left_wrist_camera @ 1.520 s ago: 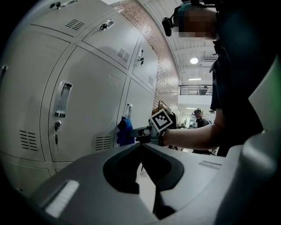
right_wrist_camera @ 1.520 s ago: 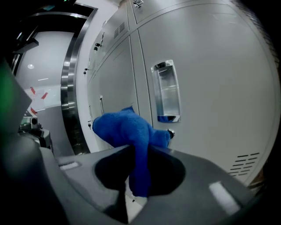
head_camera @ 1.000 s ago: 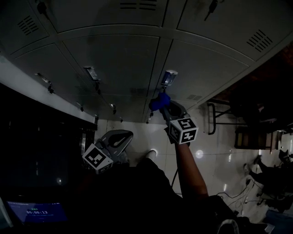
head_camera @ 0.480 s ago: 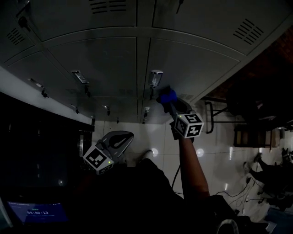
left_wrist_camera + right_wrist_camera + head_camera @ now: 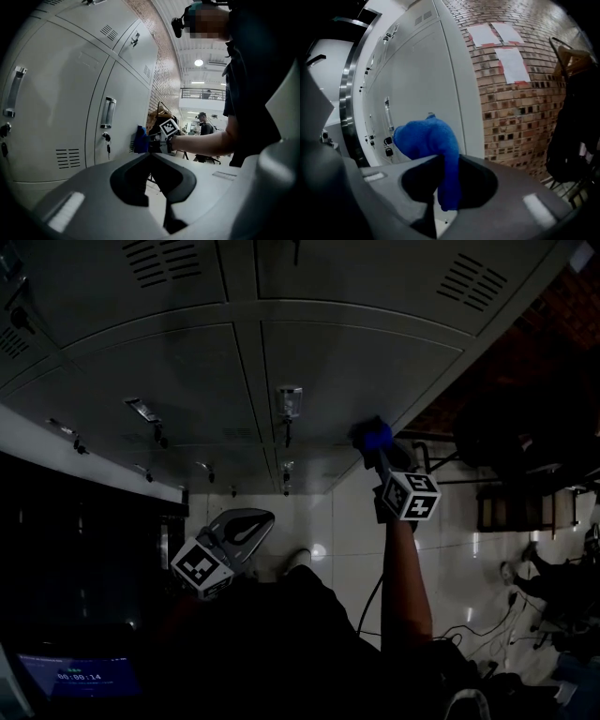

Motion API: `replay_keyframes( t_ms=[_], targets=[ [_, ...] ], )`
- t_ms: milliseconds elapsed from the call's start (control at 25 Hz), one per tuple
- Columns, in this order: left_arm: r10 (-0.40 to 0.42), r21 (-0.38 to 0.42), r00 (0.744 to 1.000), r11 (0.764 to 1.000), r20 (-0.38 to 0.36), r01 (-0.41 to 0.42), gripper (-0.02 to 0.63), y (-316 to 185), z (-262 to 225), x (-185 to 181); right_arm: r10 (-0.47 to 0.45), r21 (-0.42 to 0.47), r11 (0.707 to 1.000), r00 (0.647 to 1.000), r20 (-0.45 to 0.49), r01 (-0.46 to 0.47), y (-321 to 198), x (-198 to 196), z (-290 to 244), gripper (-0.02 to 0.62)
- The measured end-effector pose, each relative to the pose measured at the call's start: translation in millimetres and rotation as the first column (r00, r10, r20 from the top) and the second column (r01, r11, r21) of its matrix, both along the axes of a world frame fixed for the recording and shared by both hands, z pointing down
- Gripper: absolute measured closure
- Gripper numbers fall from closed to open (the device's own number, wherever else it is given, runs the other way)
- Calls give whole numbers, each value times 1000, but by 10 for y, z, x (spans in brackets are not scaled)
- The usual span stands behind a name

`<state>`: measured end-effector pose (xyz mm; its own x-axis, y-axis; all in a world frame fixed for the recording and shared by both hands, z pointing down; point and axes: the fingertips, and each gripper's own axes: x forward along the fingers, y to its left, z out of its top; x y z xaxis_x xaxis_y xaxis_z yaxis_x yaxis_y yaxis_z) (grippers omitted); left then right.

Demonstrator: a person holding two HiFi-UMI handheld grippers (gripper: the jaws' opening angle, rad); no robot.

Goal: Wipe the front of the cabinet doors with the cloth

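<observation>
Right gripper (image 5: pixel 446 185): jaws clamped on a blue terry cloth (image 5: pixel 427 137), which bunches out above the jaws toward the cabinet.

Left gripper (image 5: pixel 151 155): jaws together, nothing between them. It is held low by the body, well apart from the cabinet.

Cloth position: against the tall pale-grey metal cabinet door (image 5: pixel 347 362), at its right-hand edge, just short of the red brick wall (image 5: pixel 511 93). The left gripper view suggests contact; pressure cannot be judged.

Key relation: nearly all of the door front lies to the left of the cloth, toward the upright chrome handle (image 5: pixel 289 401). The door's long axis is vertical.

Judgement: the next stroke should run leftward, or up and down along this edge. Only the right arm is within reach.
</observation>
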<state>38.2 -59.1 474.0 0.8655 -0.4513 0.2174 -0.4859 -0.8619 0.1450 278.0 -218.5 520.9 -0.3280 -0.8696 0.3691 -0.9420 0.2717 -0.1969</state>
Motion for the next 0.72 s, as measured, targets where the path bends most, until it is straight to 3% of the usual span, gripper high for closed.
replay_keyframes(
  t_ms=[320, 520, 720],
  targets=[
    [56, 1, 998, 998, -24, -56, 603, 57, -108, 145, 110, 38, 994, 991, -78, -107, 197, 408, -128, 526],
    [94, 16, 995, 996, -33, -93, 602, 121, -92, 105, 99, 68, 993, 990, -98, -93, 424, 169, -262, 526],
    [83, 20, 996, 996, -46, -82, 602, 191, -124, -114, 28, 53, 998, 995, -99, -23, 560, -355, -133, 526]
  ],
)
